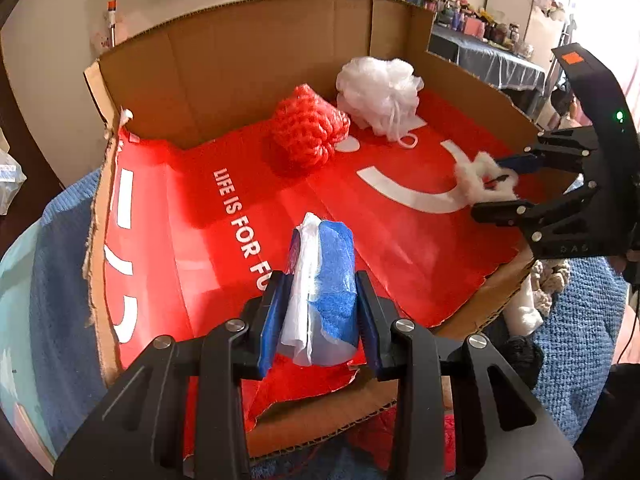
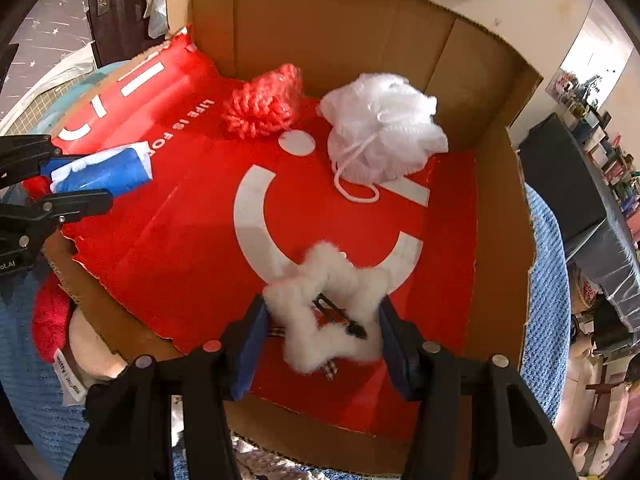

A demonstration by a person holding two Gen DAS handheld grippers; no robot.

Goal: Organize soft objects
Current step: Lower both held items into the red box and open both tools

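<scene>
A cardboard box (image 1: 248,56) with a red printed floor holds a red knitted ball (image 1: 308,132) and a white mesh bath pouf (image 1: 380,92) at the back. My left gripper (image 1: 320,300) is shut on a blue and white soft roll (image 1: 324,280) above the box's near edge. My right gripper (image 2: 324,320) is shut on a white fluffy star-shaped clip (image 2: 328,312) over the red floor (image 2: 180,240). The right gripper also shows in the left wrist view (image 1: 496,184). The left gripper with its roll (image 2: 104,172) shows at the left of the right wrist view.
The box sits on a blue knitted blanket (image 1: 60,280). A red knitted item (image 2: 50,320) and a white plush (image 2: 92,356) lie outside the box's left wall. White and beige soft items (image 1: 536,296) lie outside the right edge. A cluttered table (image 1: 488,52) stands behind.
</scene>
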